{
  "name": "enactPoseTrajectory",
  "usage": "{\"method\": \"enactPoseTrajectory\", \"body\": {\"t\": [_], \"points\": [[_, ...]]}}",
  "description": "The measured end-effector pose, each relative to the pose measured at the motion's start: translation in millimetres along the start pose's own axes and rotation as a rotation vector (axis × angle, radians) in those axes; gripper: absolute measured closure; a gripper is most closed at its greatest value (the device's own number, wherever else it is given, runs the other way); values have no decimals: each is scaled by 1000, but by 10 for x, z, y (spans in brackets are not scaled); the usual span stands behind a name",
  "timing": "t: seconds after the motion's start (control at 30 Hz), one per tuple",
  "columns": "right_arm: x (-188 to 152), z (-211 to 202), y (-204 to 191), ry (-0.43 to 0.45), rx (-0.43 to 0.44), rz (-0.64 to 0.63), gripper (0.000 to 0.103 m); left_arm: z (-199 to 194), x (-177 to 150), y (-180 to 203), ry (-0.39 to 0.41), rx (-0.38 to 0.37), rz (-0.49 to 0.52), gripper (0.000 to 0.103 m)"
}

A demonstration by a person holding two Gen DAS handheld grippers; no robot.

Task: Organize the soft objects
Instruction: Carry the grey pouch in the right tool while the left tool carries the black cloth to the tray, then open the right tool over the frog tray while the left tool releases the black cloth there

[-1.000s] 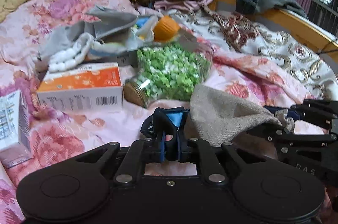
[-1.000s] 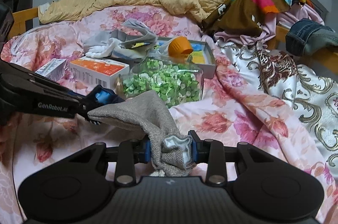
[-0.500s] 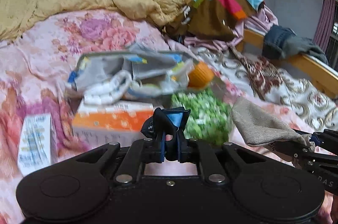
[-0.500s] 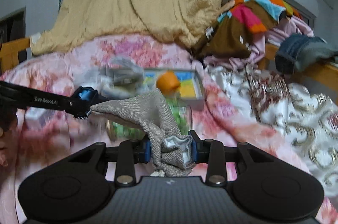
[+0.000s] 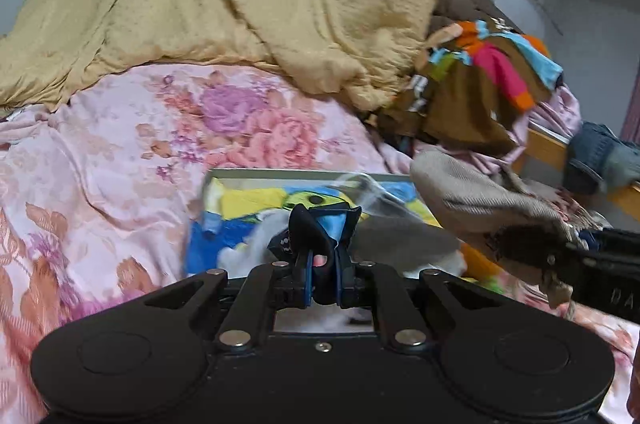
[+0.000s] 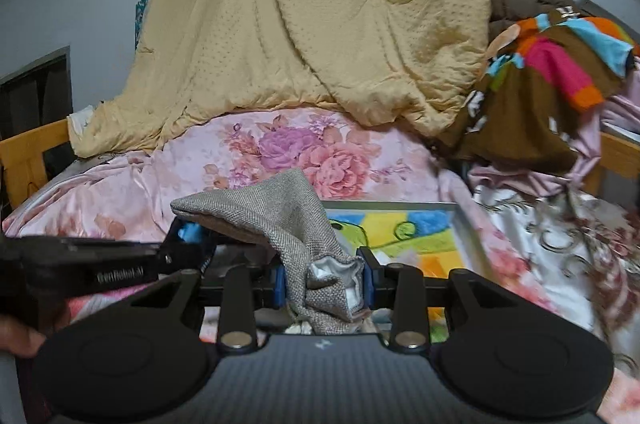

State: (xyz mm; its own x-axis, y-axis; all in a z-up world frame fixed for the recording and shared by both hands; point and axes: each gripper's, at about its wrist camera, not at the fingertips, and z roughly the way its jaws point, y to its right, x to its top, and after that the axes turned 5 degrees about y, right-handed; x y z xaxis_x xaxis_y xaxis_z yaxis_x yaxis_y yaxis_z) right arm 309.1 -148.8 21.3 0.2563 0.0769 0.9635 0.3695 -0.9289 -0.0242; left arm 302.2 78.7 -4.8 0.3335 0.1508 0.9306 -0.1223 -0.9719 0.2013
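- Grey woven cloth pouch: one, held in the air over the pink floral bedspread, stretched between both grippers.
- Right gripper: jaws partly open, clamped on the pouch's bunched end with white lining.
- Left gripper: jaws nearly closed, pinching a dark fabric fold with blue lining; it sits at the pouch's other corner.
- One shallow tray with colourful cartoon print beneath.
- One yellow quilt behind.

Grey woven cloth pouch with a pale lining, held up off the floral bedspread, bunched at one end between the right gripper's pads, other corner stretched toward the left gripper. Sags in between, above the near rim of the grey tray. Slightly blurred.
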Motion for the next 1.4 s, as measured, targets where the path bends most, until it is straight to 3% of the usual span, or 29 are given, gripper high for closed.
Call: {"method": "enactPoseTrajectory", "body": {"t": [0.33, 0.73, 1.07, 1.27, 1.4], "points": [[-25, 828, -202, -219, 31, 14, 65, 515, -61, -261, -98, -49, 4, 92], [15, 1455, -267, -357, 47, -73, 65, 899, -113, -397, -157, -55, -16, 92], [36, 1910, -330, -402, 54, -220, 62, 1085, -144, -489, -210, -44, -63, 89], [62, 1876, -297, -401, 76, -209, 56, 1090, -139, -489, -212, -50, -66, 88], [112, 1772, -274, -395, 86, -207, 46, 1066, -135, -462, -203, -75, -58, 75]]}}
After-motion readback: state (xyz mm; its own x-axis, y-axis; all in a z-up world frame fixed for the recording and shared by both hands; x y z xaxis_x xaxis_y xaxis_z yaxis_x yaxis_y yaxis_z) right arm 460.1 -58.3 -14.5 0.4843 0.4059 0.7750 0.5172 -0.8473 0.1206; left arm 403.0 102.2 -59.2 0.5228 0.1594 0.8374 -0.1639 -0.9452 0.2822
